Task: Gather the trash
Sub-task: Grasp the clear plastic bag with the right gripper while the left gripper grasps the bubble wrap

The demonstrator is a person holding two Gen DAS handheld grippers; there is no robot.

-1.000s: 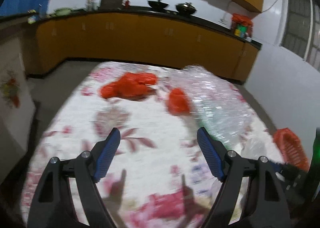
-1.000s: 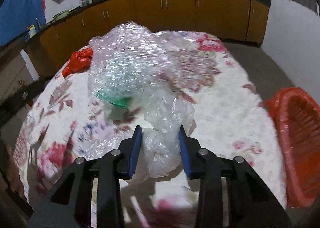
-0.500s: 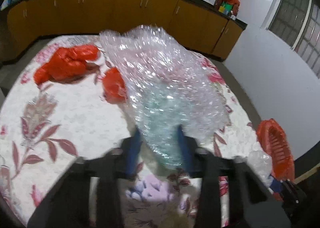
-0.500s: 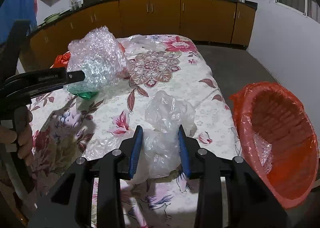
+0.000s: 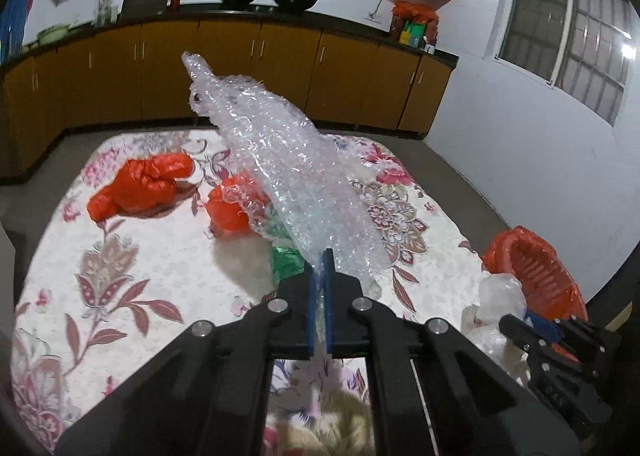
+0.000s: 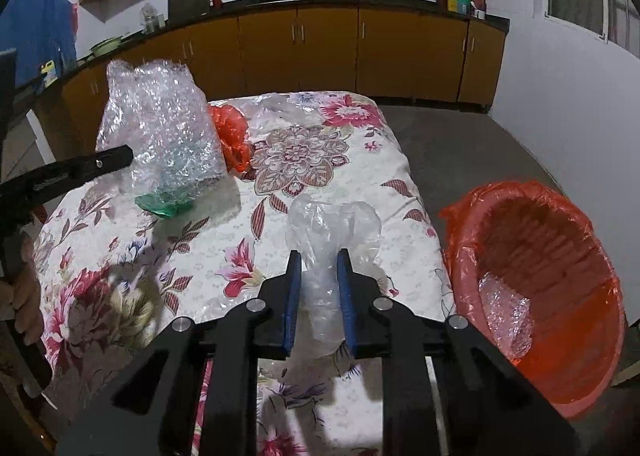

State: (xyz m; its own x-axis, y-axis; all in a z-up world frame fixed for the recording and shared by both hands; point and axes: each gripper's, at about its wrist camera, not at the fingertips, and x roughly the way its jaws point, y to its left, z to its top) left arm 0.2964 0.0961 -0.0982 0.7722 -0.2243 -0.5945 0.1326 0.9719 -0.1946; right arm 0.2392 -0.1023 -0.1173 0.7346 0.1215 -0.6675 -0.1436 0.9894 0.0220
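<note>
Two grips: left hand-held gripper (image 5: 319, 256) clamped tight on bubble wrap (image 5: 288, 159) above the floral table (image 5: 132, 256); right hand-held gripper (image 6: 318, 260) pinching a clear plastic bag (image 6: 332, 228) (red-lined bin (image 6: 536, 284) just beside).

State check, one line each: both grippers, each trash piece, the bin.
Left gripper: shut on the clear bubble wrap sheet.
Clear bubble wrap sheet: lifted off the floral-cloth table.
Right gripper: shut on the crumpled clear plastic bag.
Crumpled clear plastic bag: held above the table.
Red plastic bags: lying on the table.
Red-lined trash basket: open, clear plastic inside.
</note>
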